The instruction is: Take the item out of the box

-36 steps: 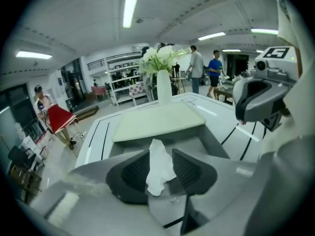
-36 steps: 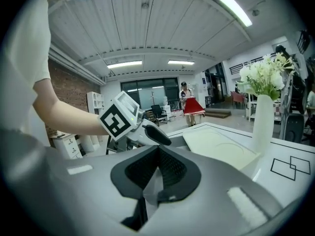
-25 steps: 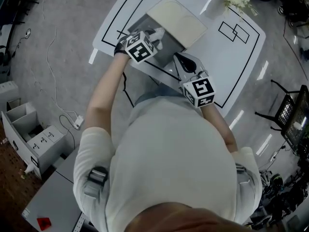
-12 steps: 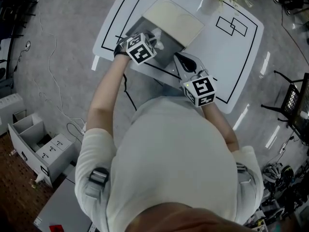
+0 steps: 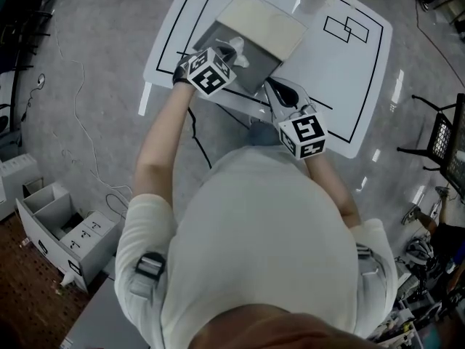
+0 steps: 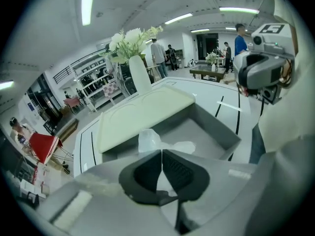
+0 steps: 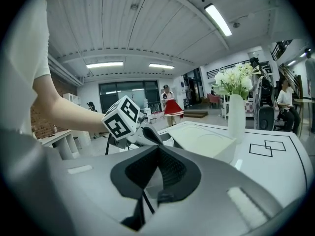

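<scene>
In the box (image 6: pixel 221 132): item (image 6: pixel 149 140), seemingly thin film, light, limp. My left gripper (image 6: pixel 161 152) is closing on its raised fold, film between the jaws; right gripper (image 7: pixel 158 149) pinched together, empty.

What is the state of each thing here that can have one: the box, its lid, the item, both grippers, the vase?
box: open.
lid: turned back, lying flat.
item: inside the box, its edge between the left jaws.
left gripper: jaws closing on the item.
right gripper: shut, empty.
vase: upright, holding flowers.
</scene>
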The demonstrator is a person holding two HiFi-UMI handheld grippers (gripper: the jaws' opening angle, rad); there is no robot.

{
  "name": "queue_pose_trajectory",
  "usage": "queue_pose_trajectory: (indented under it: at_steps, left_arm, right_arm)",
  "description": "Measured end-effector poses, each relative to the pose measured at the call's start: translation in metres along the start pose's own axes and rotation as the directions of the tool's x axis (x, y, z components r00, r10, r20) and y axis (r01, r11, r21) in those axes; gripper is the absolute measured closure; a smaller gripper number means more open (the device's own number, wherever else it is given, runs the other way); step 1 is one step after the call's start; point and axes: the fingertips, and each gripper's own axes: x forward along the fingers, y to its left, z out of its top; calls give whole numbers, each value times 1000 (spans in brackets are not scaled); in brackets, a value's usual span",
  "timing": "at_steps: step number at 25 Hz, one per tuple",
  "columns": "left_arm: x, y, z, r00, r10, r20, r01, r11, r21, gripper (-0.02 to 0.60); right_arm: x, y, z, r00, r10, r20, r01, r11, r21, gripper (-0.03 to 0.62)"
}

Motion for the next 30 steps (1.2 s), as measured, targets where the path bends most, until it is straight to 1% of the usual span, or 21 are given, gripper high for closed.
queue_pose_trajectory:
  at_steps: [4, 8, 14, 23, 30]
  left_arm:
    - [-21, 1, 7, 997, 34, 73, -31, 999, -34, 574]
    - [-41, -7, 11, 989, 67, 133, -61, 997, -43, 575]
    - [-71, -29, 13, 969, 99, 228, -85, 994, -71, 575]
    - [-124, -69, 10, 914, 164, 372, -113, 981, -157, 575]
    - [-170, -99, -7, 859, 237, 455, -118, 954, -274, 575]
  right_arm:
    - [-8, 16, -5, 1000, -17, 5, 17, 1000, -3, 594]
    - [-20, 34, -10, 999, -42, 12, 42, 999, -4, 594]
    - [-41, 60, -23, 996, -85, 20, 85, 996, -1, 594]
    - [-69, 101, -42, 994, -109, 25, 110, 994, -17, 594]
    - [-91, 136, -50, 995, -94, 34, 95, 995, -38, 594]
